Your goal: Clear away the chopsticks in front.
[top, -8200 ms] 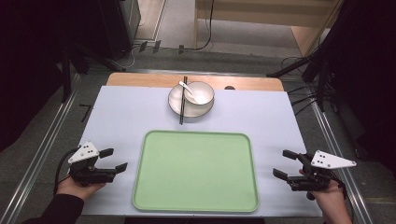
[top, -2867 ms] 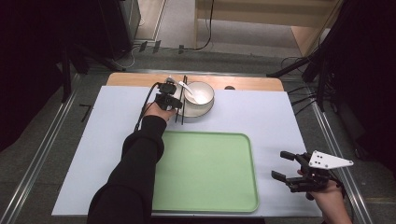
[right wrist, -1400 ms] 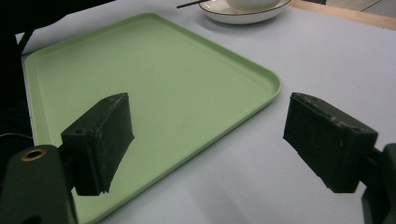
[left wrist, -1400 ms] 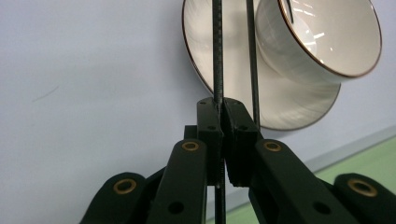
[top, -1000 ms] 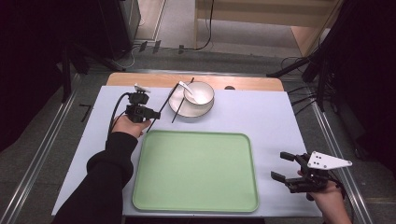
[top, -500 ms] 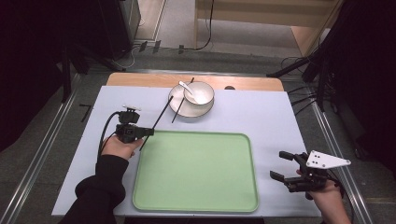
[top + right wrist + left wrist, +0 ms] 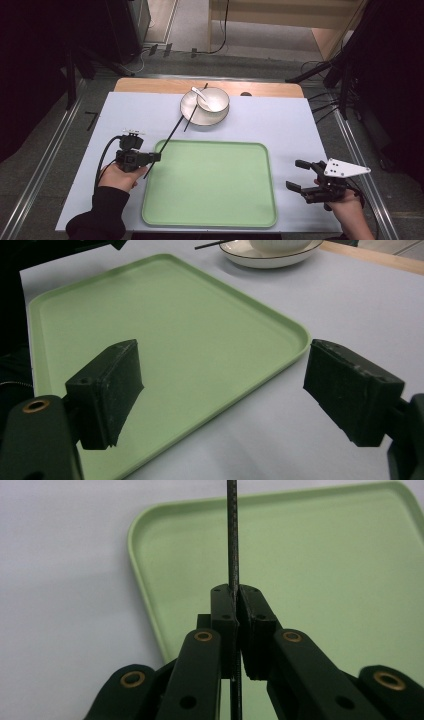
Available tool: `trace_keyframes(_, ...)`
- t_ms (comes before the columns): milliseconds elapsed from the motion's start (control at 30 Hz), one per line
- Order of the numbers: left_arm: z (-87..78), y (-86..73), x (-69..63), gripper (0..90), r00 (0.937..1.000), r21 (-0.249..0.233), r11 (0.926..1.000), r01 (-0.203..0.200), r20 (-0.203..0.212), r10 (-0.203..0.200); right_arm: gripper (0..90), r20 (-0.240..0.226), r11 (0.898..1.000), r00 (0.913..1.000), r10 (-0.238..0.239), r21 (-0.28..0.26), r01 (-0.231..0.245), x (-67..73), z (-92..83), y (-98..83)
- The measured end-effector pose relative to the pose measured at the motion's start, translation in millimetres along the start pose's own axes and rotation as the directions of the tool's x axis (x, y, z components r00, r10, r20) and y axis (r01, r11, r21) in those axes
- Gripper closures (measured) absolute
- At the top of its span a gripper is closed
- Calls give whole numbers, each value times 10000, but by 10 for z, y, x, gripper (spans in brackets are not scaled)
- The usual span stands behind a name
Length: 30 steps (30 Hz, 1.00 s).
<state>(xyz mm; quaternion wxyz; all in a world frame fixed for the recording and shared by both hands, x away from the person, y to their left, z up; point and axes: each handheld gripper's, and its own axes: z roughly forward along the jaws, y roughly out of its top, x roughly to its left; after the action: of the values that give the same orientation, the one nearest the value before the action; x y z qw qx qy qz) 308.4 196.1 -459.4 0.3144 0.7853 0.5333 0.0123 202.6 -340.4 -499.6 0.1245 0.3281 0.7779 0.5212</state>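
Left gripper (image 7: 150, 157) is clamped on one chopstick (image 7: 172, 133), holding it just over the near-left corner of the green tray (image 7: 215, 220). That's one in hand and none set down. The second chopstick (image 7: 196, 107) lies across the plate (image 7: 192, 111) beside the bowl (image 7: 213, 97) (spoon (image 7: 204, 95) in it). Right gripper (image 7: 303, 175) waits, jaws wide and empty, beside the tray's right edge.

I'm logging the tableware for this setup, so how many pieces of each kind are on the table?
Trays: 1, green tray
Plates: 1, plate
Bowls: 1, bowl
Spoons: 1, spoon
Chopsticks: 2, held chopstick, second chopstick
Total: 6
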Motion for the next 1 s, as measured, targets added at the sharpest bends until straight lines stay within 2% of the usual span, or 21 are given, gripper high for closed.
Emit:
trace_keyframes(133, -43, -76, -44, 860, 10000, 48, 10000, 6, 41, -6, 164, -11, 10000, 10000, -12, 3, 12, 3, 5, 3)
trace_keyframes(333, -45, -302, -102, 859, 9997, 673, 9976, 175, 170, -187, 164, 5, 10000, 10000, -6, 5, 6, 4, 2, 3)
trace_keyframes(500, -34, -407, -98, 858, 9991, 954, 9948, 342, 196, -363, 164, -14, 10000, 10000, 12, -31, -12, 8, 1, 5)
trace_keyframes(567, 5, -469, -119, 858, 9988, 1228, 9915, 431, 159, -454, 164, -14, 10000, 10000, -10, -13, 10, 9, 3, 6)
trace_keyframes(767, 125, -502, -135, 856, 9991, 1797, 9829, 394, 108, -420, 164, -38, 10000, 10000, -31, -12, 31, 11, 7, 7)
trace_keyframes(967, 176, -509, -162, 852, 9993, 1917, 9811, 279, 197, -323, 164, -25, 10000, 10000, -20, -6, 20, 12, 5, 7)
trace_keyframes(1000, 189, -511, -155, 843, 9994, 2039, 9786, 262, 187, -307, 164, -44, 10000, 10000, -32, -13, 32, 9, 6, 5)
